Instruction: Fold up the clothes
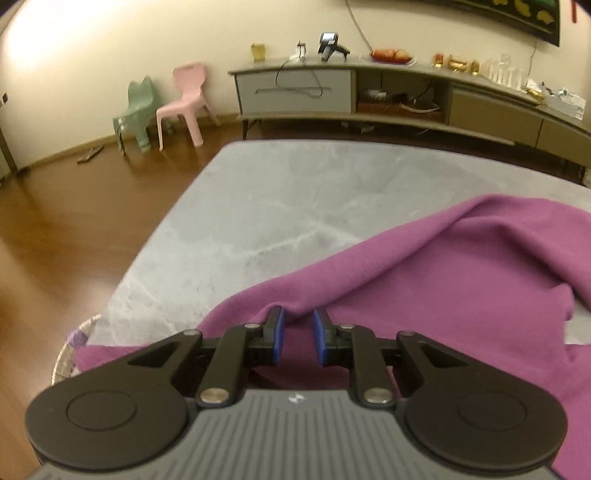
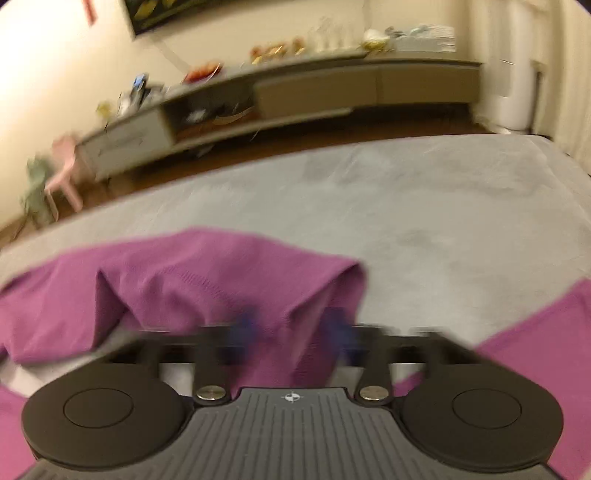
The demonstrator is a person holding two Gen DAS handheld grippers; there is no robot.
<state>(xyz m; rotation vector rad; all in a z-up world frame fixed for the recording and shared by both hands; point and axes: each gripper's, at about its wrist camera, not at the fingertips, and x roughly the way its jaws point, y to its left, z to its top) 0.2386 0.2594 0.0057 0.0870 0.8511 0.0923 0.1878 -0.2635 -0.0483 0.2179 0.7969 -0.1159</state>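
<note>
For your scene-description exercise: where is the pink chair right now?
In the left wrist view the pink chair stands upper left on the wooden floor, against the wall between the green chair and the cabinet.

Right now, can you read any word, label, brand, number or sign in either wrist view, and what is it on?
No readable text in either view.
Small emblem on the left tongs body: a symbol, no letters.
Dark wall poster with yellow shapes: no legible words.
Items on the sideboard: too small or blurred to read.
</note>
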